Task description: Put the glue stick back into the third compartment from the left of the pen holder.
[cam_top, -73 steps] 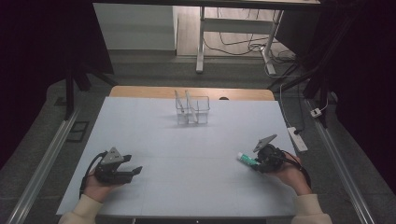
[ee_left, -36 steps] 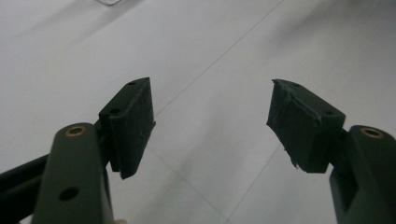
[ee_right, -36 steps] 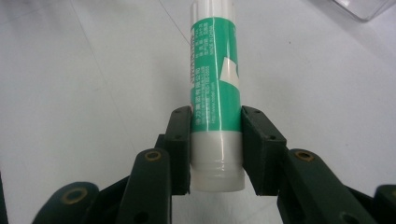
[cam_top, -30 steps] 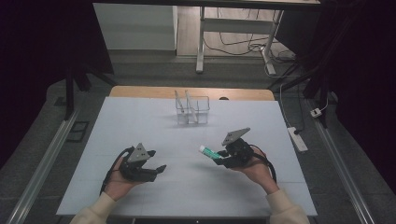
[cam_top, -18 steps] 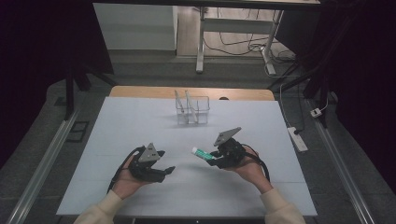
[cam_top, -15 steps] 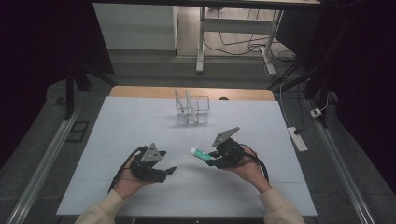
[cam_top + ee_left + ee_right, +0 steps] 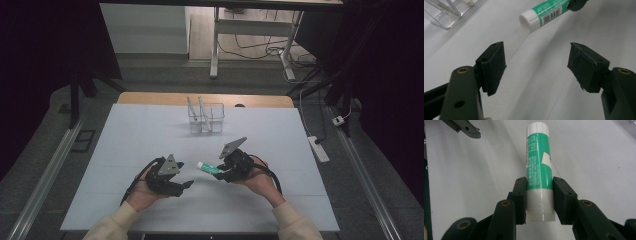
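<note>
With the right claw [image 7: 539, 195] clenched on the base end of the green-and-white cylindrical glue stick [image 7: 538, 167] above the white table [image 7: 125, 145], bring the released left claw [image 7: 537, 67] squarely over what is probably its white cap.

A white table [image 7: 150, 150] with a wooden far edge stands on a grey floor [image 7: 165, 75]. Behind it is a white desk frame [image 7: 215, 45] with loose cables [image 7: 260, 47]. A power strip [image 7: 318, 148] lies at the right. Both sides are dark.
</note>
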`<action>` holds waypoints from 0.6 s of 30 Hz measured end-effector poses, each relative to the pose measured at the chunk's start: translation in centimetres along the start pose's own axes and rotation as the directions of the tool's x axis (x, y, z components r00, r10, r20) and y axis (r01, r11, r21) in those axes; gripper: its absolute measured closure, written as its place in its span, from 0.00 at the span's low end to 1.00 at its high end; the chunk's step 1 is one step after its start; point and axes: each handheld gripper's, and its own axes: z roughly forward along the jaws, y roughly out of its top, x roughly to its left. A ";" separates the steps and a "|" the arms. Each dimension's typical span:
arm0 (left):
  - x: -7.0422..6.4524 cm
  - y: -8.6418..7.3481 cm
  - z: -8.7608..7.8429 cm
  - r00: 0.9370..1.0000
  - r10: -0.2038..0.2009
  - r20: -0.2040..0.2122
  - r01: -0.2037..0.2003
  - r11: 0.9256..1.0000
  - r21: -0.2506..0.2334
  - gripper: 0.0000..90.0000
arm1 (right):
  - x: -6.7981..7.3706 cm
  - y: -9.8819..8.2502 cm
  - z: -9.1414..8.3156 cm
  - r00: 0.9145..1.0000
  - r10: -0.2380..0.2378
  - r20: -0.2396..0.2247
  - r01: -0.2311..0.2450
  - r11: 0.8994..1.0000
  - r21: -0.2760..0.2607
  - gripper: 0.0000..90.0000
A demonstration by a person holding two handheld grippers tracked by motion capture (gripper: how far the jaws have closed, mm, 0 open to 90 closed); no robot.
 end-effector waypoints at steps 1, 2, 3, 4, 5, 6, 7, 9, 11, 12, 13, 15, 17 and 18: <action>0.0 0.0 0.0 1.000 0.004 0.001 -0.004 1.000 0.001 0.34 | 0.0 0.0 0.1 1.000 0.003 -0.003 -0.003 1.000 0.001 0.72; -0.1 0.1 0.1 1.000 0.007 0.002 -0.007 1.000 0.002 0.34 | 0.0 0.1 0.2 1.000 0.001 -0.003 -0.001 1.000 0.005 0.72; -0.1 0.1 0.1 1.000 0.012 0.002 -0.012 1.000 0.004 0.33 | 0.0 0.1 0.3 1.000 -0.004 -0.004 0.005 1.000 0.008 0.72; -0.1 0.2 0.2 1.000 0.015 0.002 -0.015 1.000 0.005 0.33 | 0.1 0.1 0.4 1.000 -0.001 -0.007 0.001 1.000 0.010 0.72; -0.2 0.3 0.3 1.000 0.019 0.003 -0.019 1.000 0.005 0.33 | 0.1 0.2 0.6 1.000 -0.004 -0.009 0.005 1.000 0.011 0.72; -0.3 0.3 0.3 1.000 0.026 0.003 -0.026 1.000 0.006 0.33 | 0.1 0.3 0.7 1.000 -0.008 -0.008 0.008 1.000 0.015 0.72; -0.3 0.4 0.4 1.000 0.031 0.002 -0.031 0.999 0.009 0.33 | 0.2 0.3 0.8 1.000 -0.009 -0.012 0.009 1.000 0.019 0.72; -0.4 0.6 0.5 0.999 0.046 0.002 -0.046 0.999 0.017 0.33 | 0.3 0.5 0.9 1.000 -0.012 -0.016 0.012 1.000 0.023 0.72; -0.6 0.8 0.7 0.998 0.058 0.003 -0.058 0.998 0.019 0.33 | 0.5 0.6 1.1 1.000 -0.011 -0.021 0.012 1.000 0.027 0.72; -0.6 0.9 0.8 0.998 0.067 0.004 -0.067 0.998 0.022 0.33 | 0.5 0.6 1.2 1.000 -0.014 -0.025 0.014 0.999 0.028 0.72; -0.7 1.0 0.9 0.997 0.076 0.002 -0.076 0.997 0.027 0.33 | 0.6 0.7 1.2 1.000 -0.014 -0.027 0.015 0.999 0.032 0.72; -0.8 1.2 1.2 0.996 0.090 -0.002 -0.089 0.995 0.036 0.33 | 0.6 0.8 1.3 0.999 -0.015 -0.033 0.016 0.999 0.030 0.72; -0.9 1.4 1.4 0.995 0.102 -0.006 -0.102 0.994 0.045 0.34 | 0.6 0.9 1.4 0.999 -0.017 -0.044 0.019 0.999 0.030 0.72; -1.0 1.5 1.5 0.995 0.104 -0.008 -0.104 0.994 0.045 0.34 | 0.6 0.9 1.4 0.999 -0.017 -0.051 0.018 0.999 0.028 0.72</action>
